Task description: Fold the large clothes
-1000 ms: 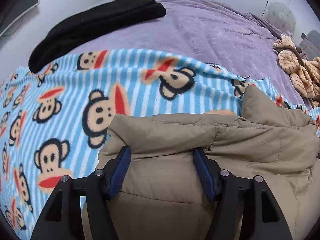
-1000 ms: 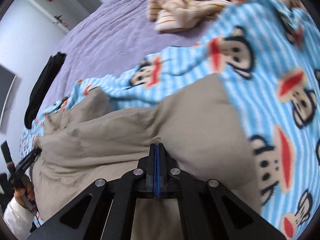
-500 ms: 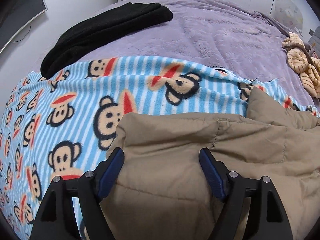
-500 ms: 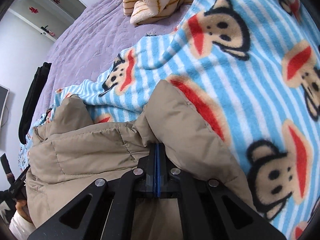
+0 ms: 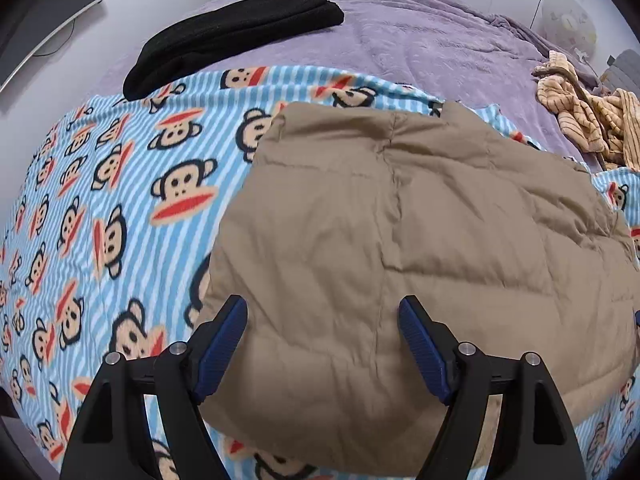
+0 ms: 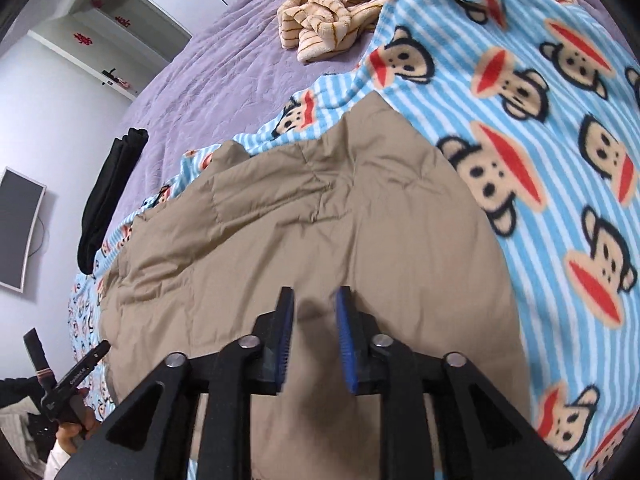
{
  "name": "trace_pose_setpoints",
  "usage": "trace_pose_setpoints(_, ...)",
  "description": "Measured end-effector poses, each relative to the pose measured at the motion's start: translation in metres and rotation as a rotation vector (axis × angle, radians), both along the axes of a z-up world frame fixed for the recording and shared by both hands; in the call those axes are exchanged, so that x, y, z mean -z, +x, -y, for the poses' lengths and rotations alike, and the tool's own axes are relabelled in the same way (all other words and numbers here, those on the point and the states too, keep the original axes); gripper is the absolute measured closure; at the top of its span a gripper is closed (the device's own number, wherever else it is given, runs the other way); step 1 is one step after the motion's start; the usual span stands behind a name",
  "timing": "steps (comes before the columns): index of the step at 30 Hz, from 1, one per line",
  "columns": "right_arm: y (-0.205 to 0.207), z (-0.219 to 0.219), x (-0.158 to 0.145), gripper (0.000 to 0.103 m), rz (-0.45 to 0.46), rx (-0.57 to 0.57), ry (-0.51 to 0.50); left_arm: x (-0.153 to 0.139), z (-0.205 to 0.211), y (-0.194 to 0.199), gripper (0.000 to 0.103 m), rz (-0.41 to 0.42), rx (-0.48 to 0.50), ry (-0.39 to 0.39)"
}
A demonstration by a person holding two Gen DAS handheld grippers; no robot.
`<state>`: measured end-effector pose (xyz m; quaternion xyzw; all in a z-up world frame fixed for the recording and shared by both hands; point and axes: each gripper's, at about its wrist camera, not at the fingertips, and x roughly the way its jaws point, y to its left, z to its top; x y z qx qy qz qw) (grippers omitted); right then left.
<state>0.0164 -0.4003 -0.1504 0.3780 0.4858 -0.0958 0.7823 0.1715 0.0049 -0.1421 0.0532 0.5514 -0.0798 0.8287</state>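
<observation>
A tan padded jacket (image 5: pixel 400 220) lies folded into a rough rectangle on a blue striped monkey-print blanket (image 5: pixel 120 200). My left gripper (image 5: pixel 322 340) hovers over the jacket's near left part. Its jaws are wide apart and still opening, and the pads (image 5: pixel 224 344) are clear of the fabric. In the right wrist view the same jacket (image 6: pixel 320 220) fills the middle. My right gripper (image 6: pixel 316 320) hangs above its near edge, jaws opening, with nothing pinched between them. The left gripper's handle (image 6: pixel 68 384) and the hand holding it show at the bottom left.
The blanket lies on a purple bedspread (image 5: pixel 420 40). A folded black garment (image 5: pixel 224 40) lies at the far left of the bed, and a crumpled tan striped cloth (image 5: pixel 580 120) at the far right. A screen (image 6: pixel 16 224) hangs on the wall beside the bed.
Both grippers have pulled back and risen, so more of the jacket shows. The right gripper was shut at the jacket's fold and has parted. The left jaws have widened.
</observation>
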Motion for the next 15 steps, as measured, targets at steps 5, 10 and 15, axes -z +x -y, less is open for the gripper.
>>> trace_pose_setpoints(5, -0.042, -0.023, -0.007, 0.041, 0.013, 0.019, 0.061, -0.001, -0.005, -0.031, 0.0, -0.015, 0.009, 0.019)
trace_pose_setpoints(10, -0.073, -0.038, -0.008, 0.024, 0.026, 0.057, 0.138, 0.001, -0.014, -0.05, 0.0, -0.075, -0.02, -0.019)
trace_pose_setpoints(15, -0.091, -0.051, 0.0, 0.014, 0.019, 0.066, 0.201, 0.007, -0.028, -0.06, 0.0, -0.126, -0.081, -0.078)
